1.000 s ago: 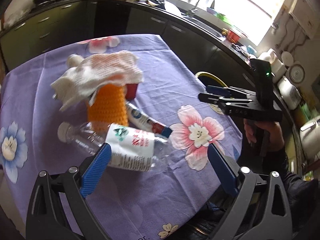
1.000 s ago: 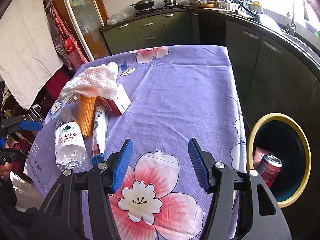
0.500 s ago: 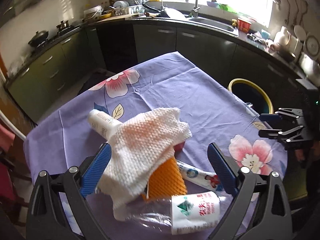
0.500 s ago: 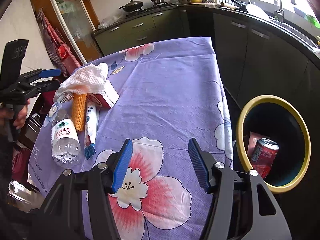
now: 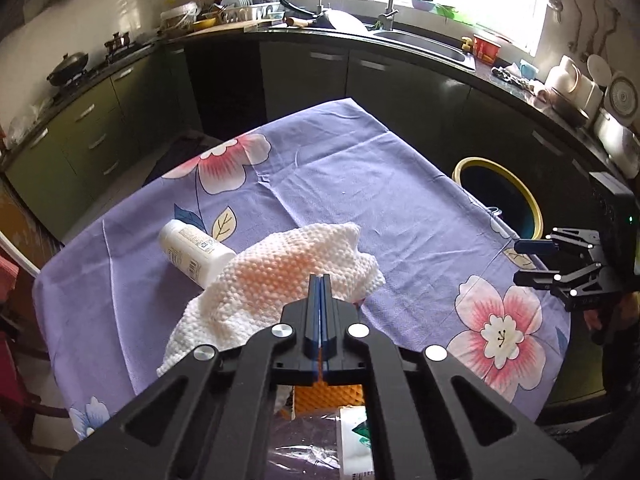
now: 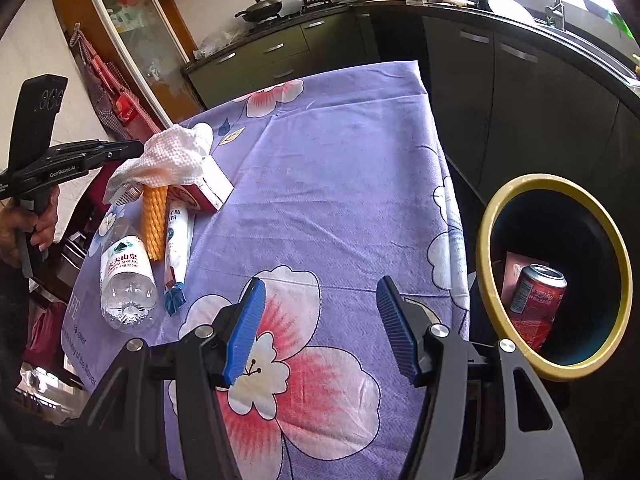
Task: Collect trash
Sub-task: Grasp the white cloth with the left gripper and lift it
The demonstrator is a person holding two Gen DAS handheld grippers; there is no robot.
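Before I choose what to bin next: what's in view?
tablecloth: one, purple floral, under pile
cloth: one, white, atop pile
plastic bottle: one, white, behind cloth
water bottle: one, clear, tablecloth's edge
mesh sleeve: one, orange, beside water bottle
tube: one, white, beside sleeve
box: one, red-white, under cloth
bin: one, yellow-rimmed, beside tablecloth
can: one, red, in bin
left tool: one, black-blue, at cloth, jaws just closed, nothing seen between
right tool: one, black-blue, open over tablecloth

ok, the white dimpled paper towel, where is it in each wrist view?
Left wrist: white dimpled paper towel at centre, just beyond the shut left gripper.
Right wrist: upper left, draped over the pile at the table's far edge.
Shared landmark: yellow-rimmed dark bin, right of centre in the left wrist view, far right in the right wrist view.
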